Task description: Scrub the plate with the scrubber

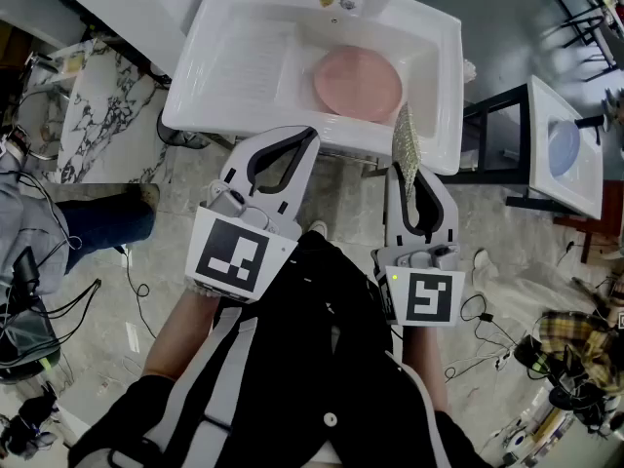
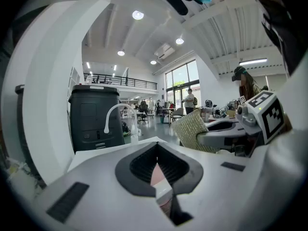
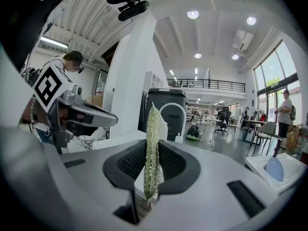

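Both tools sit side by side at the sink (image 1: 200, 76). The left tool (image 1: 308, 136) is clenched tight with nothing between its jaws, its tip at the near rim. The right tool (image 1: 413, 172) is clamped on the scrubber (image 1: 407, 136), a mesh pad that stands on edge and pokes out past its tips. The plate (image 1: 357, 83) lies flat in the basin, just ahead of the right tool and ahead-right of the left one. Scrubber and plate are not touching.
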{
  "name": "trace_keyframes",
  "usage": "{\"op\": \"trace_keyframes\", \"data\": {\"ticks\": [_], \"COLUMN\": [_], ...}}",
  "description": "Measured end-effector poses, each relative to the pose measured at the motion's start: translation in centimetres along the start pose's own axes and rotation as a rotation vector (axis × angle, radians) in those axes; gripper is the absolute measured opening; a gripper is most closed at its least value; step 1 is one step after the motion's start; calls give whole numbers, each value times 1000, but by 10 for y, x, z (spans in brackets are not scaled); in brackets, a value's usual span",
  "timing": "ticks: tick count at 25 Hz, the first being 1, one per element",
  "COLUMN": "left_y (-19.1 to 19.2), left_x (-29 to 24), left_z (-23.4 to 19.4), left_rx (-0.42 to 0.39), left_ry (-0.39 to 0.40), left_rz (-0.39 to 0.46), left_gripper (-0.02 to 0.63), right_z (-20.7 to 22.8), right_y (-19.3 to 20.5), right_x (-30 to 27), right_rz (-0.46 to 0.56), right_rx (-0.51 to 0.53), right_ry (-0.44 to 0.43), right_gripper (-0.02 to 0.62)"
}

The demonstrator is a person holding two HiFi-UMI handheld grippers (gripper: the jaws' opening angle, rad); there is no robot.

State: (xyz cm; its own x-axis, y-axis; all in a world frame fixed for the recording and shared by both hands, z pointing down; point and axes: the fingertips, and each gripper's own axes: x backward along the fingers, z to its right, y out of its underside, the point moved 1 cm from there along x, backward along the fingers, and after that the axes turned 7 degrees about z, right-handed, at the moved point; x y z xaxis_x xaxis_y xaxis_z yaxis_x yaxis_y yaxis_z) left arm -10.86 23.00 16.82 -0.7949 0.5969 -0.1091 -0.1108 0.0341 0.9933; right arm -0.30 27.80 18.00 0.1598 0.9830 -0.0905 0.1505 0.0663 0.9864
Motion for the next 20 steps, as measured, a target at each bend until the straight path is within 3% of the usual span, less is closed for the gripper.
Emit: {"op": "trace_keyframes", "data": {"ticks": [20], "left_y": [-1], "left_x": [6], "left_z": [-11], "left_rx": [-10], "left_ry": [31], "left_rz": [10], "left_gripper": [0], "right_z": [-8], "right_y": [-2], "right_x": [-3], "right_rz": [-1], "right_rx": [-50], "right_ry": [54], "right_gripper": [67]}}
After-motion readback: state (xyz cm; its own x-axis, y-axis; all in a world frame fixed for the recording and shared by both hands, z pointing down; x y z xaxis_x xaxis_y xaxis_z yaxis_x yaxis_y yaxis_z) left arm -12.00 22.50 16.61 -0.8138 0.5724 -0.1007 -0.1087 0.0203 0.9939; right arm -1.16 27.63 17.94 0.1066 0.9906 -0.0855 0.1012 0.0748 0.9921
